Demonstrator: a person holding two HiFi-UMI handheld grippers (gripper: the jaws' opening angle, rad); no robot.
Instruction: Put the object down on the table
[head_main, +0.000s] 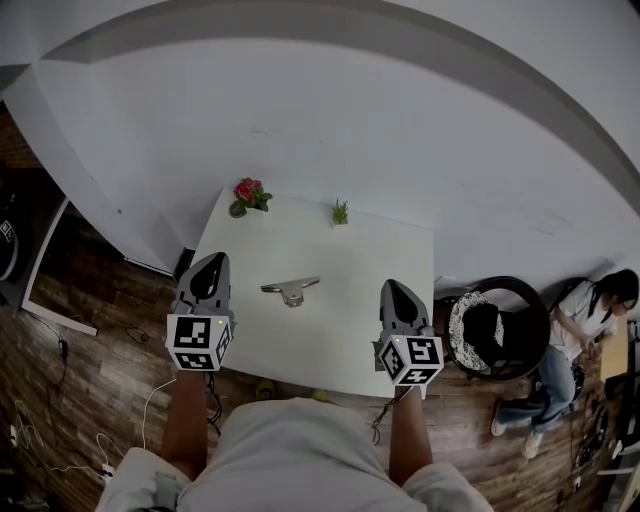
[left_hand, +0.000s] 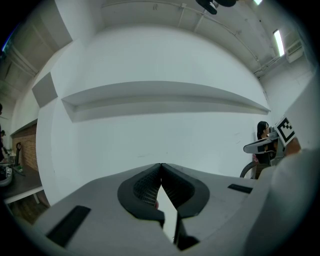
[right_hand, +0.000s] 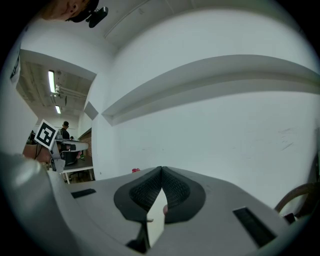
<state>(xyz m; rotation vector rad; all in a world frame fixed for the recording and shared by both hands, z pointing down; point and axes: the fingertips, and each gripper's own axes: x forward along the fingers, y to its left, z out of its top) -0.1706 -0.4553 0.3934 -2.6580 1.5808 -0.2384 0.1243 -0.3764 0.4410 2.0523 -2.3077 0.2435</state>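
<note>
Both grippers are closed and empty. On the left gripper (head_main: 213, 262) the 2 jaws meet at their tips, as is shown in the left gripper view, and nothing is caught between the ribbed pads (left_hand: 145, 187). The same is seen on the right gripper (head_main: 393, 290), whose pads (right_hand: 175, 189) touch at the tip with nothing held between them. Both grippers are pointed away from the person, over the near part of the white tabletop (head_main: 340, 325).

The silvery metal object (head_main: 291, 289) lies flat on this tabletop, between the 2 grippers and apart from both, somewhat nearer to the left one. By this the putting down is judged to be already done. What kind of tool it is cannot be told; only a long thin bar with a shorter piece under its middle is made out.

The object is judged to be stiff, rather light and not fragile, but smooth and probably slippery against the pads. Because it lies so low, the bar would be difficult to pinch from above. A hold is better taken at the thicker middle piece, where the weight would be balanced.

At the far edge 1 red flower (head_main: 249, 193) and 1 small green plant (head_main: 340, 212) are standing, well apart from the object.
</note>
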